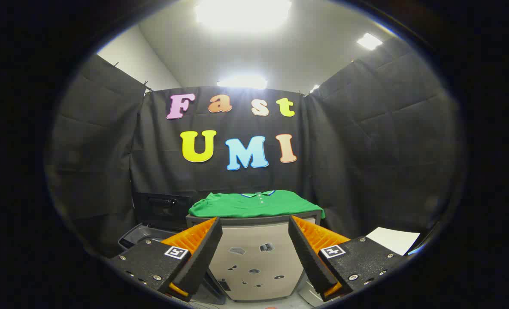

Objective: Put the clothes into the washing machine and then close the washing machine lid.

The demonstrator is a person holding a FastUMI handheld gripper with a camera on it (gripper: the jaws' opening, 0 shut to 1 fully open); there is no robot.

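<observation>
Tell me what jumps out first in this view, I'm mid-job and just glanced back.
The green shirt stands out first, lying spread on top of a pale cabinet beyond the gripper. The jaws stand wide open and hold nothing, their orange-backed fingers framing the cabinet front. To the cabinet's left sits a dark machine, its lid seemingly raised.

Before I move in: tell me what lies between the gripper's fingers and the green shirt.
In the gripper view nothing lies between: the open gripper frames the pale cabinet front, and the green shirt lies folded on its top, beyond the fingertips.
</observation>
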